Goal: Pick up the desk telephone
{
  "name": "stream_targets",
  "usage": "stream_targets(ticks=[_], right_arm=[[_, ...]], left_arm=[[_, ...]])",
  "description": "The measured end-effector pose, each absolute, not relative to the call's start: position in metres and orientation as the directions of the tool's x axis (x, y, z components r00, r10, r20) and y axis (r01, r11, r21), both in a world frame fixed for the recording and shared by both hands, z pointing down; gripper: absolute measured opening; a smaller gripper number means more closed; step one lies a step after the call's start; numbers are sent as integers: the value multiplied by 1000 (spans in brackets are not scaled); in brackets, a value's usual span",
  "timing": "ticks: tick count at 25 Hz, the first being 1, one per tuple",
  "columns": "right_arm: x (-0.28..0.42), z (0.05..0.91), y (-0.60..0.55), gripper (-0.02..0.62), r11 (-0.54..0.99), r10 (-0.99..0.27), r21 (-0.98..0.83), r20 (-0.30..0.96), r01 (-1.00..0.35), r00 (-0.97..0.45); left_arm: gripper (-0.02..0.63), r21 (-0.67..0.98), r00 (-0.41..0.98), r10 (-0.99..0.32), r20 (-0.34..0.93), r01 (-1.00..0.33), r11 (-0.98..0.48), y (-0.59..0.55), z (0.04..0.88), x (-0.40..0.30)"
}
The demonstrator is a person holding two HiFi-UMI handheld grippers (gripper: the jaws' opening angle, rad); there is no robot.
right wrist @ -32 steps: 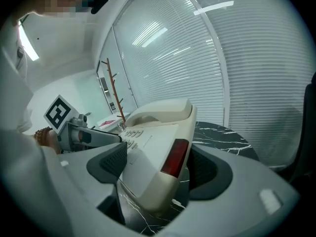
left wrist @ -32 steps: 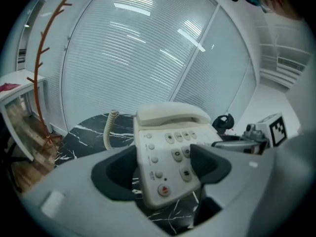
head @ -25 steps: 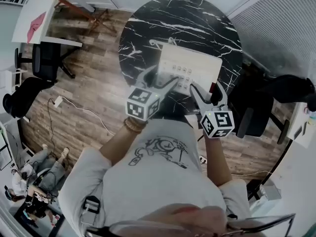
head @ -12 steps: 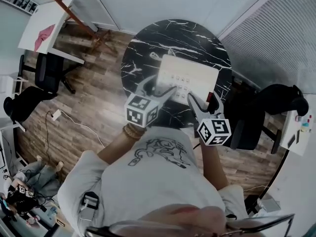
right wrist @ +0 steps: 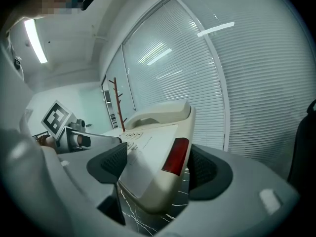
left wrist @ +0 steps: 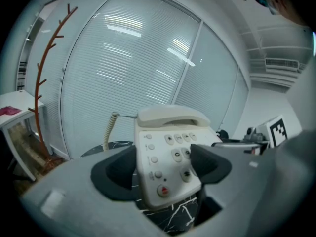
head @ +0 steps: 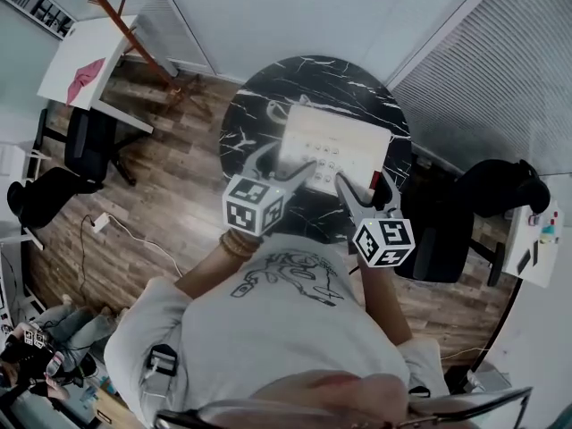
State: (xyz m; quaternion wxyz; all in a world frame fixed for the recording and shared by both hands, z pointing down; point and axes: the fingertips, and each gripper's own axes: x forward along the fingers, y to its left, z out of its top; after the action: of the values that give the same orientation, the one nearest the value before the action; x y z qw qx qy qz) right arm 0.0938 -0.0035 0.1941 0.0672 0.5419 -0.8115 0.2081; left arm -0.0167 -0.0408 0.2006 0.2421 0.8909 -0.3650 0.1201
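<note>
The cream desk telephone [head: 335, 141] hangs above the round black marble table [head: 259, 114], gripped at both near corners. My left gripper [head: 288, 164] is shut on its left keypad corner, and in the left gripper view the phone [left wrist: 168, 152] fills the space between the dark pads, its handset [left wrist: 173, 116] resting on the cradle and the coiled cord [left wrist: 109, 127] trailing left. My right gripper [head: 362, 189] is shut on the right corner. In the right gripper view the phone [right wrist: 148, 152] sits tilted between the pads, its red side panel [right wrist: 174, 156] against the right pad.
A black office chair [head: 456, 213] stands close to the table's right side. More dark chairs [head: 85, 141] and a white desk [head: 85, 70] stand at the left beside a red-brown coat stand [head: 116, 7]. Window blinds run behind the table. A cable lies on the wooden floor [head: 116, 226].
Both grippers have risen together with the telephone held between them; the table and floor now look smaller and farther below.
</note>
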Motion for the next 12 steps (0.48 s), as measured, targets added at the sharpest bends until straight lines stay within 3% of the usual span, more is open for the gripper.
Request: stream_targets(ticks=[12], right_arm=[[94,199,-6,373,324,-853,-272,330,-906,-404]], left_arm=[[350,338,697,-595,400,-716,-611,-42,205,-17]])
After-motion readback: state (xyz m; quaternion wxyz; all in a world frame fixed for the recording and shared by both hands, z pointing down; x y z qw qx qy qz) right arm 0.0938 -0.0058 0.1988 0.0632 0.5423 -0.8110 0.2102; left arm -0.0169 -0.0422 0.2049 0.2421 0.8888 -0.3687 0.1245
